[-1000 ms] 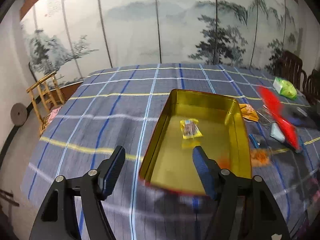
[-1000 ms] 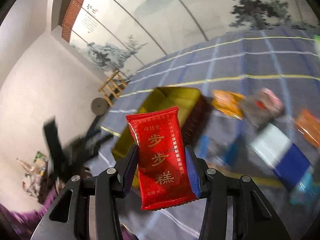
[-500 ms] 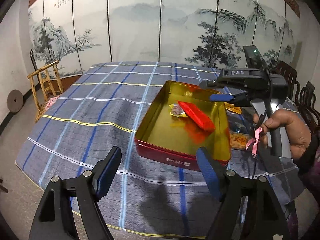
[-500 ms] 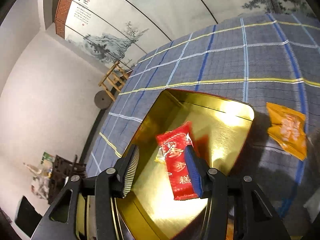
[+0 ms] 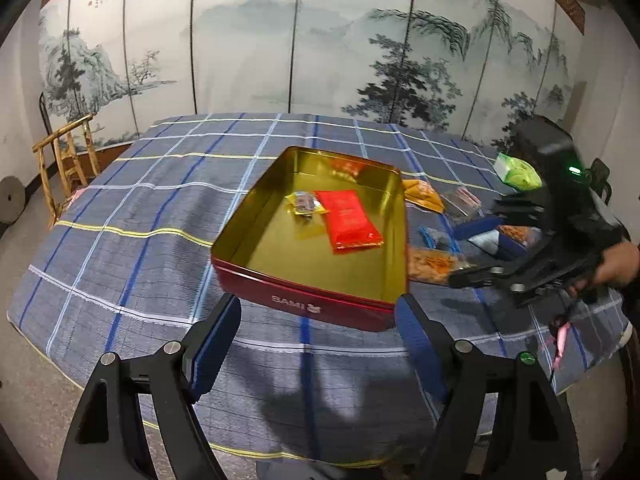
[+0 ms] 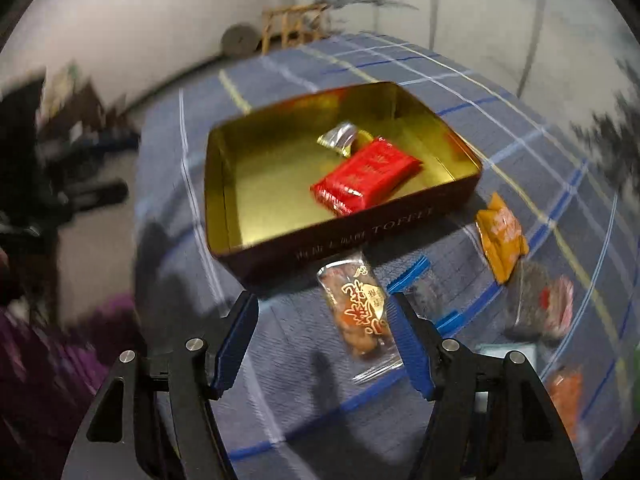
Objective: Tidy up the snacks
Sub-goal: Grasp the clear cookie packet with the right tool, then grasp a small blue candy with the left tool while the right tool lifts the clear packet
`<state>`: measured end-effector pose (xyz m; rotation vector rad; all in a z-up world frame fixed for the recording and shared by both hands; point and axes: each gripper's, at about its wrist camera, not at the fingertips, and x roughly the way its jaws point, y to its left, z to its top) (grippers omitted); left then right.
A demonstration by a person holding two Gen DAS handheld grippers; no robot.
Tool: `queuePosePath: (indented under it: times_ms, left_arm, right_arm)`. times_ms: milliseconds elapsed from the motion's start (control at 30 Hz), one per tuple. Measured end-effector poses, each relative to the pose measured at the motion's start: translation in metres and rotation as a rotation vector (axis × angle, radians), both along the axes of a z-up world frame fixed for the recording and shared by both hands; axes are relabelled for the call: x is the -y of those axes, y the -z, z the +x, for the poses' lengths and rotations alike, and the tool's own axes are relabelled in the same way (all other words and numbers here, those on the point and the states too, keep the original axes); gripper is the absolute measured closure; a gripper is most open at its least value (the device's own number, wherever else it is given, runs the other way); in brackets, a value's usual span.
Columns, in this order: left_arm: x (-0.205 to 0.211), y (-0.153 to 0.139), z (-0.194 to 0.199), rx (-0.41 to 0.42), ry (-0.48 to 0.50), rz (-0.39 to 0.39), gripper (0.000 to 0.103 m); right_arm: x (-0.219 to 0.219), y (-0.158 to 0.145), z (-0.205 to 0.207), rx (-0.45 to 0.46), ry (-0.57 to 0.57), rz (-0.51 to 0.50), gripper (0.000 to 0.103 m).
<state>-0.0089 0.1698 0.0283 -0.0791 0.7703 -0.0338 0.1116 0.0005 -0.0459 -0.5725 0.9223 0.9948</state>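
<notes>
A red tin with a gold inside stands on the blue checked tablecloth. In it lie a red snack packet and a small yellow candy. My left gripper hovers open before the tin's near wall, with nothing between its fingers. My right gripper hangs over the cloth beside the tin, its jaws opening and holding nothing. A clear packet of orange snacks lies on the cloth below its right finger. The red packet rests flat in the tin.
Loose snacks lie right of the tin: an orange packet, a dark clear packet, a blue-edged zip bag and a green packet. A person's hand holds the right gripper. A wooden chair stands at the left.
The right gripper carried the red packet over the tin, let it go inside, then rolled and drew back to the loose snacks. The left gripper backed away from the tin and opened slightly.
</notes>
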Motion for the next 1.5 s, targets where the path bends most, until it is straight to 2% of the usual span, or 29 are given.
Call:
queuePosePath:
  times_ms: [100,267,367,433,500,533,600,733,833,1000,1067,1133,1300,1400,1500]
  left_arm:
    - [0.008,-0.002,-0.004,-0.001,0.018,0.015,0.027]
    - [0.011,0.0,-0.003,-0.019,0.02,-0.003,0.026]
    - [0.016,0.003,0.0,-0.042,0.025,-0.012,0.026]
    - [0.018,0.003,0.001,-0.042,0.029,-0.007,0.026]
    - [0.021,0.001,0.001,-0.033,0.039,-0.009,0.026]
    - [0.023,0.0,0.001,-0.028,0.049,-0.01,0.026]
    - [0.031,-0.002,0.003,-0.018,0.08,-0.005,0.026]
    - [0.057,-0.005,0.015,-0.021,0.195,0.0,0.026]
    - [0.088,-0.005,0.033,-0.022,0.288,0.032,0.026]
    - [0.142,-0.003,0.081,-0.031,0.451,0.06,0.026]
    - [0.159,0.001,0.099,-0.041,0.486,0.114,0.026]
    - [0.175,0.011,0.126,-0.084,0.503,0.158,0.026]
    - [0.182,0.043,0.177,-0.24,0.457,0.137,0.028]
    - [0.187,0.058,0.19,-0.282,0.417,0.17,0.033]
    - [0.19,0.072,0.196,-0.315,0.416,0.171,0.036]
  right_arm:
    - [-0.014,0.013,0.008,0.024,-0.055,-0.056,0.035]
    - [-0.031,0.036,0.026,-0.012,-0.129,-0.151,0.039]
    - [-0.037,0.051,0.036,-0.059,-0.138,-0.201,0.046]
    - [-0.035,0.048,0.033,-0.07,-0.123,-0.198,0.051]
    - [-0.023,0.045,0.025,-0.027,-0.065,-0.211,0.065]
    - [-0.016,0.044,0.024,-0.021,-0.025,-0.206,0.065]
    - [0.01,0.037,0.014,-0.009,0.079,-0.144,0.065]
    - [0.095,0.013,-0.008,-0.06,0.375,0.117,0.065]
    - [0.168,0.002,-0.025,-0.086,0.585,0.318,0.065]
    - [0.255,0.004,-0.047,-0.076,0.805,0.462,0.065]
    - [0.281,0.007,-0.047,-0.064,0.869,0.468,0.065]
    - [0.303,0.011,-0.046,-0.071,0.908,0.493,0.065]
    - [0.336,0.025,-0.043,-0.059,0.952,0.521,0.065]
    - [0.345,0.034,-0.042,-0.068,0.95,0.544,0.065]
    - [0.347,0.039,-0.039,-0.078,0.933,0.567,0.065]
